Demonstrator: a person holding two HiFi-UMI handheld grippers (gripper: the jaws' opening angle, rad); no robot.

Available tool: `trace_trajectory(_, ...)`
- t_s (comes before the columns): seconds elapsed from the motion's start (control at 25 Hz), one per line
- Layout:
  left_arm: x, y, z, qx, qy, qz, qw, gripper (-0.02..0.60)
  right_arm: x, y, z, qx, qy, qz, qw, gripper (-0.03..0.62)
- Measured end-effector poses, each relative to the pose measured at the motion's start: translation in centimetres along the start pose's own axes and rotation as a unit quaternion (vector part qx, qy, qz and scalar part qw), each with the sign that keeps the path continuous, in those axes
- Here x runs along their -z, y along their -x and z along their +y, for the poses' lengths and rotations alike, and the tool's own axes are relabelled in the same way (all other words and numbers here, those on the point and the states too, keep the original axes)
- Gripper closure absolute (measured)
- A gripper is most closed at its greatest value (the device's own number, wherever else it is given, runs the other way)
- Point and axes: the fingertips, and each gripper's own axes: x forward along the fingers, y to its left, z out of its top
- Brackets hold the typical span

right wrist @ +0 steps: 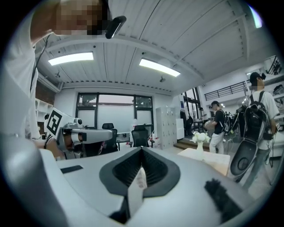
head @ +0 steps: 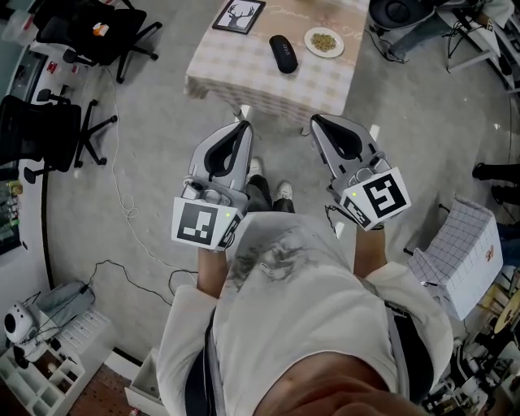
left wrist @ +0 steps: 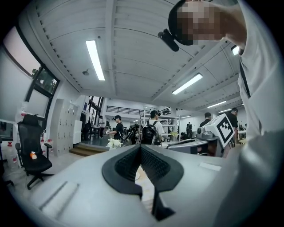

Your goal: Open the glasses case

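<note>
The glasses case (head: 283, 54) sits closed on the table (head: 236, 77), well apart from the left gripper (head: 244, 124) and right gripper (head: 316, 121), both pinched together and empty.

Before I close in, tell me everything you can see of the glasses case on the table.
The glasses case is a black, elongated capsule with rounded ends, smooth and slightly glossy, apparently hard-shelled. It looks closed; no seam or hinge can be made out. It lies flat and slightly slanted on the table, which has a checked cloth over it, between the framed picture and the plate, touching neither. Only the table touches it: the left gripper and right gripper are both shut, short of the table.
</note>
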Motion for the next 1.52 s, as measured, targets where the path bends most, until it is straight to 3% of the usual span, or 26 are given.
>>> trace_trajectory(0.36,0.8,-4.1,5.3,0.037,0.005,0.003,0.9993,0.577,0.1,-5.6,-2.7,0.033,-0.008,0.012,0.999,0.579)
trace_trajectory(0.68,0.3,-7.8,11.1,0.081,0.008,-0.005,0.9966,0.577,-0.9,-10.4,-5.4,0.092,-0.005,0.021,0.996,0.579)
trace_trajectory(1.08,1.9,-11.4,14.5,0.137,0.03,0.015,0.99,0.577,0.1,-11.6,-9.2,0.173,-0.015,0.058,0.983,0.579)
trace_trajectory(1.28,3.9,-13.6,15.2,0.141,0.036,0.036,0.9887,0.577,1.3,-12.2,-12.6,0.189,-0.018,0.063,0.98,0.579)
trace_trajectory(1.52,6.3,-16.4,17.1,0.121,0.033,0.058,0.9905,0.577,2.6,-14.3,-17.0,0.179,-0.031,0.066,0.981,0.579)
